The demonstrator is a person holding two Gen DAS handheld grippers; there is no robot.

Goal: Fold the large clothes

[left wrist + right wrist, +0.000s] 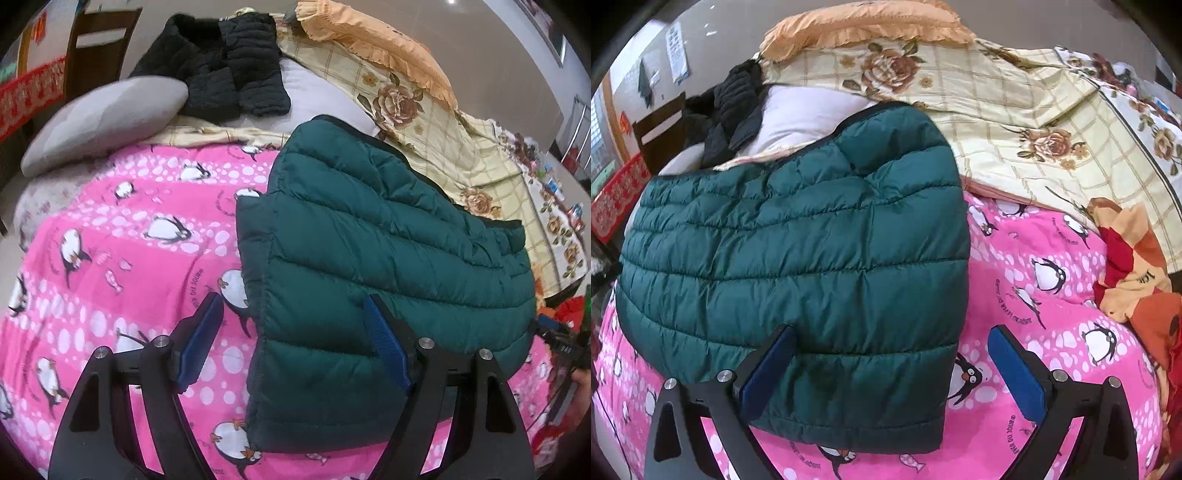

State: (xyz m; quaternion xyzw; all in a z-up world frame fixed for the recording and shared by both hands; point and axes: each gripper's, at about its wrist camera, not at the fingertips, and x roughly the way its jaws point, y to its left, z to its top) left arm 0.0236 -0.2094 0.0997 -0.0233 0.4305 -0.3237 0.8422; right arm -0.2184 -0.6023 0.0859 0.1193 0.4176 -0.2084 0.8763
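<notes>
A dark green quilted puffer jacket (388, 251) lies folded on a pink penguin blanket (122, 236); it also shows in the right wrist view (798, 251). My left gripper (295, 336) is open, its blue-padded fingers (201, 341) straddling the jacket's near left edge just above it. My right gripper (892, 365) is open over the jacket's near right corner, one pad above the jacket, the other above the pink blanket (1052, 295). Neither holds anything.
A folded black jacket (229, 62) lies on a white pillow (314, 99) at the far end, beside a grey cushion (103, 118). A cream floral quilt (1034, 122) and orange pillow (376, 48) lie behind. Red and orange clothes (1137, 280) sit right. A wooden chair (99, 44) stands beyond.
</notes>
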